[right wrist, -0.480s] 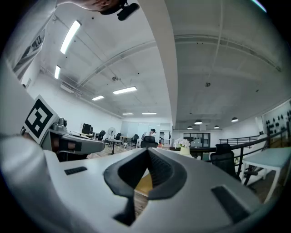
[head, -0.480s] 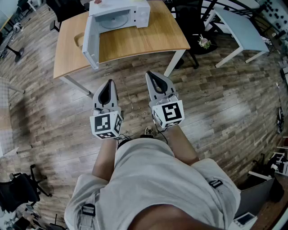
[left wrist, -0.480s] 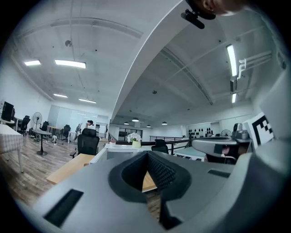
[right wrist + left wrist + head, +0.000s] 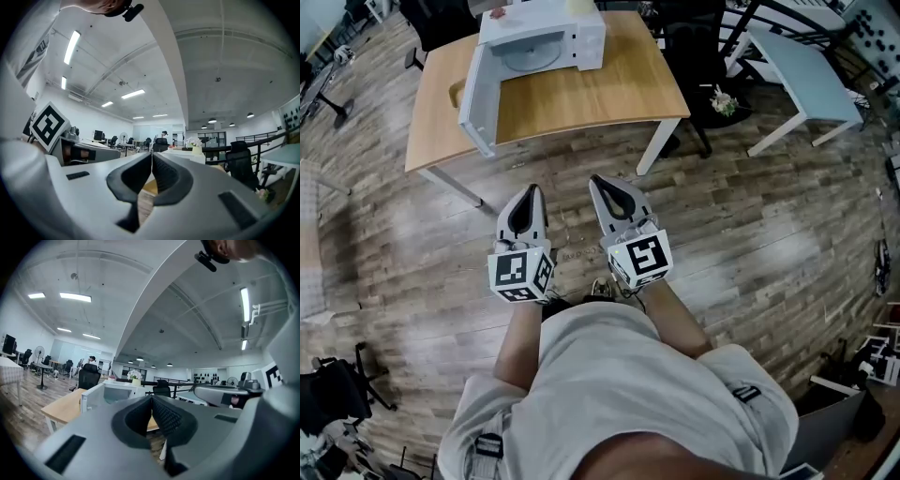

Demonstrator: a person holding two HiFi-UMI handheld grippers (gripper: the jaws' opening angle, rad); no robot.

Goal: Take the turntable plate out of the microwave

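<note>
A white microwave stands at the back of a wooden table, its door swung wide open to the left. The round glass turntable plate lies flat inside the cavity. Both grippers hover over the floor well short of the table, side by side and pointing level at it. The left gripper is shut and empty, as is the right gripper. In the left gripper view the microwave shows beyond the closed left gripper. The right gripper also has its pads together.
The person stands on a wood-plank floor. A pale blue table and dark chairs are to the right of the wooden table. A small flower pot sits on the floor between them.
The view has shifted a little: the table and microwave sit slightly lower and further left. Both grippers stay shut and side by side, the right one slightly further left.
</note>
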